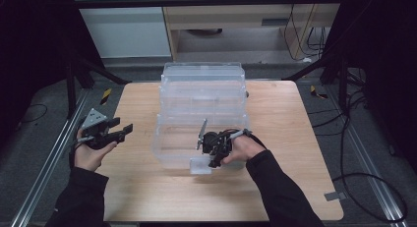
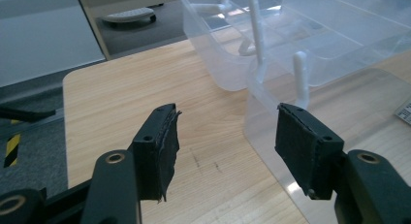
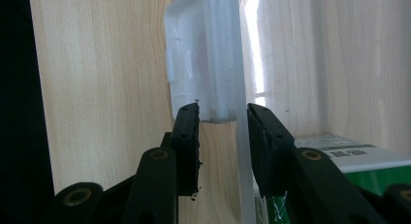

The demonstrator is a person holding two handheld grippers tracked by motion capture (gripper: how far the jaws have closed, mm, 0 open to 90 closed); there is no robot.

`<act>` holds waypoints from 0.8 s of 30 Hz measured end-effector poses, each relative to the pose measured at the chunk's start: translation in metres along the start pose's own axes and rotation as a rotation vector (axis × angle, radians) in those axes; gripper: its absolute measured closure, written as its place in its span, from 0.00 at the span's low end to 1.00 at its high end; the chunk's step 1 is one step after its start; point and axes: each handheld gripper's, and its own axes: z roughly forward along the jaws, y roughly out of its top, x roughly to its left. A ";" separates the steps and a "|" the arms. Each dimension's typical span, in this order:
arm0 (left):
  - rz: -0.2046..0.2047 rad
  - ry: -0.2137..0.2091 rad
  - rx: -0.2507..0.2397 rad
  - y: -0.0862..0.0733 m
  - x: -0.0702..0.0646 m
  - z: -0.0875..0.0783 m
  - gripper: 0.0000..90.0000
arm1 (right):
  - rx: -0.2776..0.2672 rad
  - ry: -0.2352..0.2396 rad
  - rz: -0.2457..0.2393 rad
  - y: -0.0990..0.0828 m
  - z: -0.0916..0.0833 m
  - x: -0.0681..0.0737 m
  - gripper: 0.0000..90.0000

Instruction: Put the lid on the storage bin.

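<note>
A clear plastic tiered organiser box (image 1: pixel 201 89) stands open in the middle of the wooden table (image 1: pixel 285 187). My right gripper (image 1: pixel 214 160) points down at the box's front edge. In the right gripper view its jaws (image 3: pixel 223 112) close on the white translucent front latch (image 3: pixel 203 64), with the box's clear wall edge between the pads. My left gripper (image 1: pixel 120 128) hovers over the table to the left of the box, open. In the left gripper view nothing lies between its pads (image 2: pixel 225 117), and the box's trays (image 2: pixel 291 49) lie ahead to the right.
A green and white label (image 3: pixel 349 158) shows through the box wall beside the right jaw. A small grey tag (image 1: pixel 335 196) lies at the table's near right corner. Black frame legs and cables stand on the floor around the table.
</note>
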 end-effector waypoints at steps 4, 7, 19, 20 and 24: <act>0.031 -0.022 0.007 0.005 -0.005 0.006 0.45 | 0.001 -0.002 -0.005 0.000 0.000 0.000 0.74; 0.052 -0.040 0.003 0.012 -0.008 0.010 0.45 | 0.001 -0.002 -0.008 0.000 0.000 0.000 0.74; 0.179 -0.117 0.016 0.050 -0.027 0.022 0.46 | 0.007 -0.011 -0.010 0.000 0.000 0.002 0.74; 0.191 -0.122 0.020 0.053 -0.028 0.024 0.46 | 0.007 -0.010 -0.011 0.000 0.000 0.002 0.74; 0.250 -0.143 0.024 0.065 -0.036 0.028 0.46 | 0.002 -0.011 -0.010 0.000 0.000 0.001 0.74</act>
